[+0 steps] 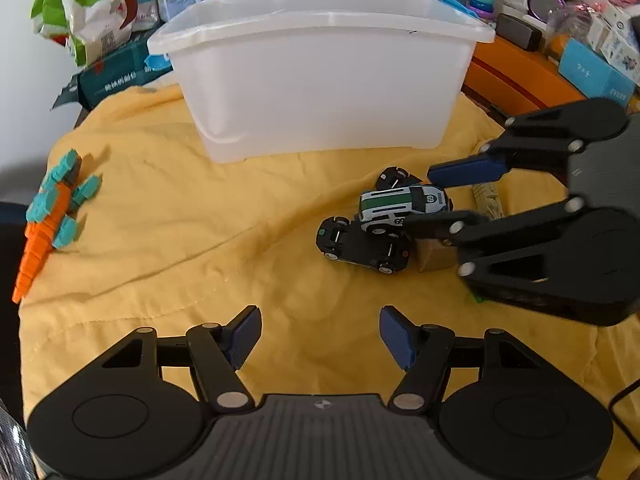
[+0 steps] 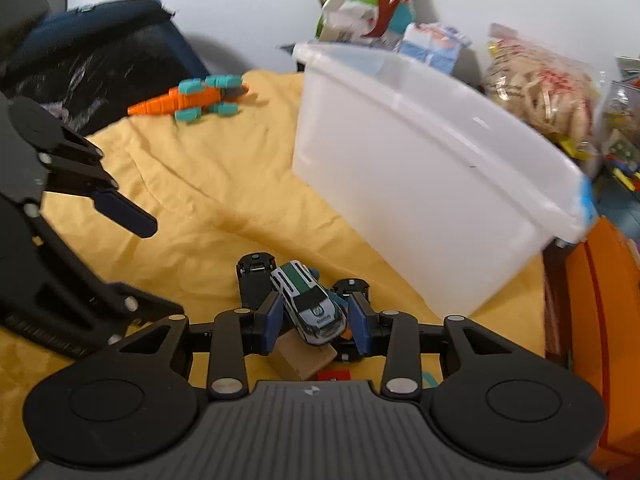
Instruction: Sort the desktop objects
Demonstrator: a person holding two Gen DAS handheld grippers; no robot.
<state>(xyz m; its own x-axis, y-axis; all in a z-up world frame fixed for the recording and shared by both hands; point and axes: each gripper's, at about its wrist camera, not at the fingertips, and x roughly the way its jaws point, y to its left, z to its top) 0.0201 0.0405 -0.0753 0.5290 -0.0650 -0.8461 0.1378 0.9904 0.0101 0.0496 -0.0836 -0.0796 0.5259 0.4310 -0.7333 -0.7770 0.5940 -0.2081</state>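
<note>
Bin [image 1: 320, 80] behind clustered toy cars [image 1: 400, 204].

Toy cars [image 1: 384, 220] on cloth [image 1: 200, 220] before bin [image 1: 320, 80]; carrot toy [image 1: 52, 216] far left.

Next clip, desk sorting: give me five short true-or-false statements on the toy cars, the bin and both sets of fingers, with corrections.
1. The white-and-green toy car lies between the right gripper's fingers. True.
2. The left gripper holds a black car. False: nothing is between its open fingers.
3. The white bin stands on the yellow cloth. True.
4. The orange-and-teal toy is inside the bin. False: it lies on the cloth.
5. Black toy cars lie beside the white one. True.
</note>
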